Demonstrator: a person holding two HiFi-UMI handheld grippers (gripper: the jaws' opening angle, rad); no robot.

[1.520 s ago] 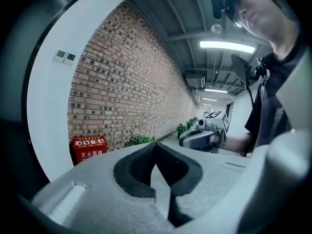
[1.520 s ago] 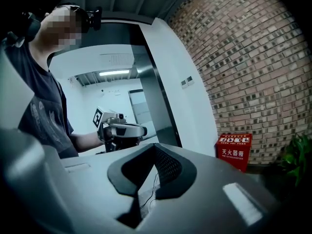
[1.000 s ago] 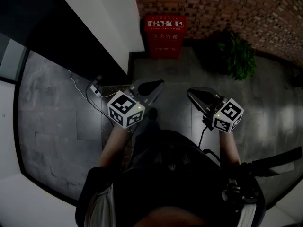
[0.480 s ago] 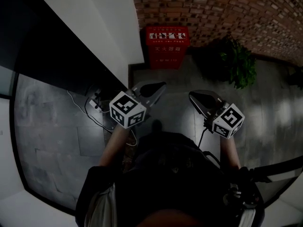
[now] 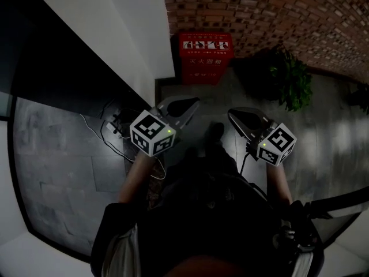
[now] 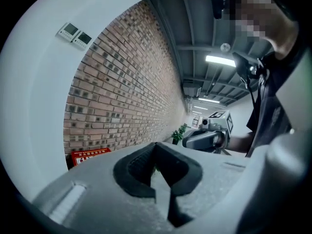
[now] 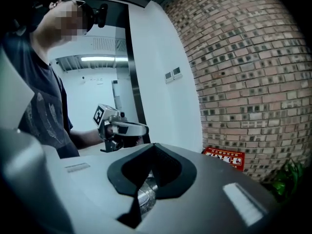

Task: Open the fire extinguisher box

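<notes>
approach stage, by judgement: left gripper [image 5: 193, 102] and right gripper [image 5: 231, 114] side by side, both pinched shut, empty. red fire extinguisher box [image 5: 205, 57] well ahead of both tips, against brick wall [image 5: 277, 10]. next: closing in, parting jaws, finding the door edge.

The box [image 5: 204, 58] at twelve o'clock was red with white and black print; the brick wall [image 5: 277, 10] red-brown; the plant [image 5: 294, 77] at two o'clock green; the tiled floor [image 5: 63, 154] grey. The left gripper [image 5: 193, 103] and right gripper [image 5: 232, 114] bore black-and-white square-patterned cubes.
</notes>
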